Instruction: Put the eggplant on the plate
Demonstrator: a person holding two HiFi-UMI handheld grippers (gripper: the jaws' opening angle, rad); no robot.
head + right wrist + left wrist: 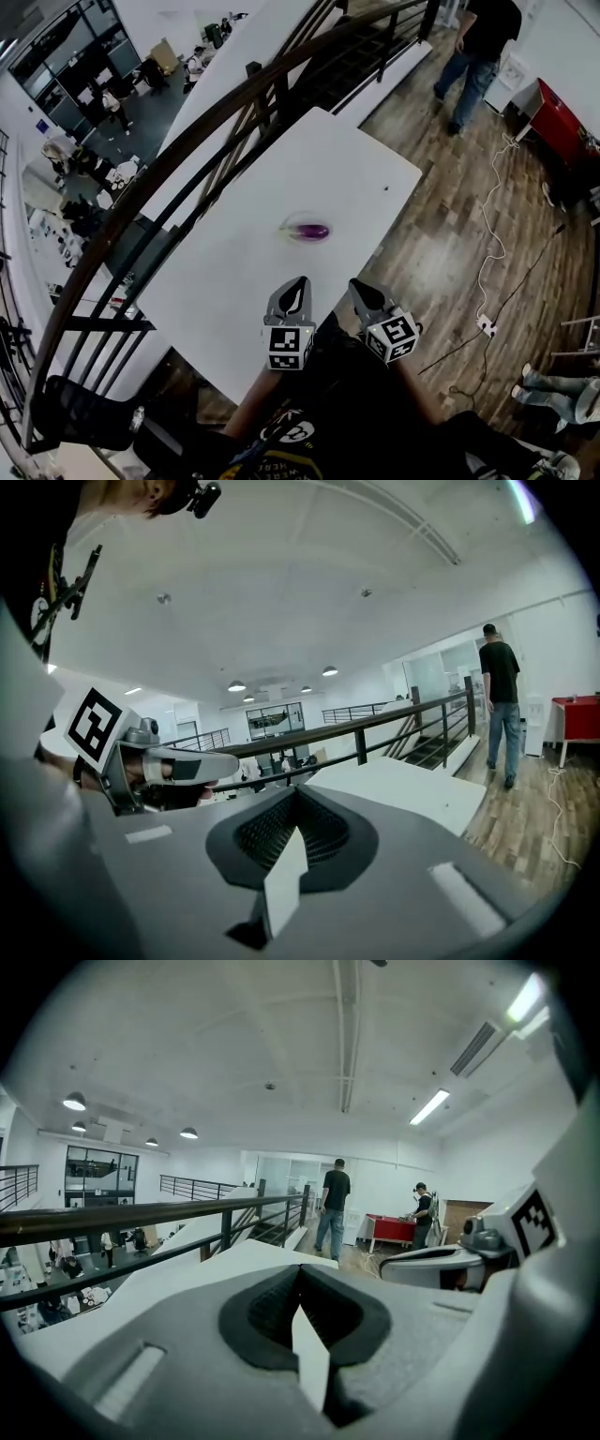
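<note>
Eggplant (pixel 315 231) rests on the plate (pixel 286 226).
Left gripper (pixel 299 283) and right gripper (pixel 359 287) both closed, empty; jostling the table (pixel 356 169) could roll it off.

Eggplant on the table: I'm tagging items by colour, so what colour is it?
The eggplant is purple; the head view shows it best.
</note>
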